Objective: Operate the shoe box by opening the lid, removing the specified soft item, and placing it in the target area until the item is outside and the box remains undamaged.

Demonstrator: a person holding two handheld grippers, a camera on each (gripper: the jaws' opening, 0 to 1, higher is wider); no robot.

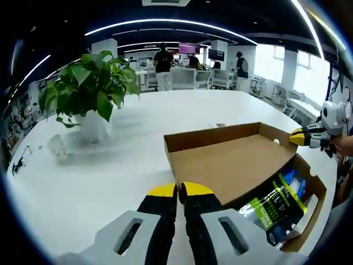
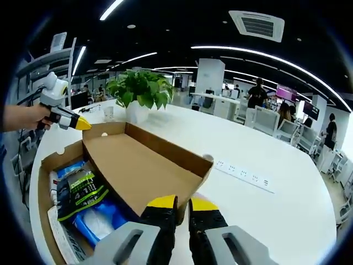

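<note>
The cardboard shoe box [image 1: 318, 201] [image 2: 46, 165] lies on the white table with its lid [image 1: 231, 165] [image 2: 138, 165] swung up and open. My left gripper [image 1: 179, 190] is shut on one front corner of the lid; in the right gripper view it [image 2: 81, 124] comes in from the left in a hand. My right gripper [image 2: 183, 203] [image 1: 298, 137] is shut on the opposite corner. Under the raised lid lie a black-and-green packet [image 1: 273, 207] [image 2: 83, 190] and a soft blue-and-white bag [image 1: 292, 182] [image 2: 102, 221].
A potted green plant [image 1: 91, 94] [image 2: 140, 91] stands on the white table [image 1: 110, 165] beyond the box, with a small white cup [image 1: 58, 146] near it. A power strip [image 2: 242, 171] is set in the tabletop. People and chairs are far behind.
</note>
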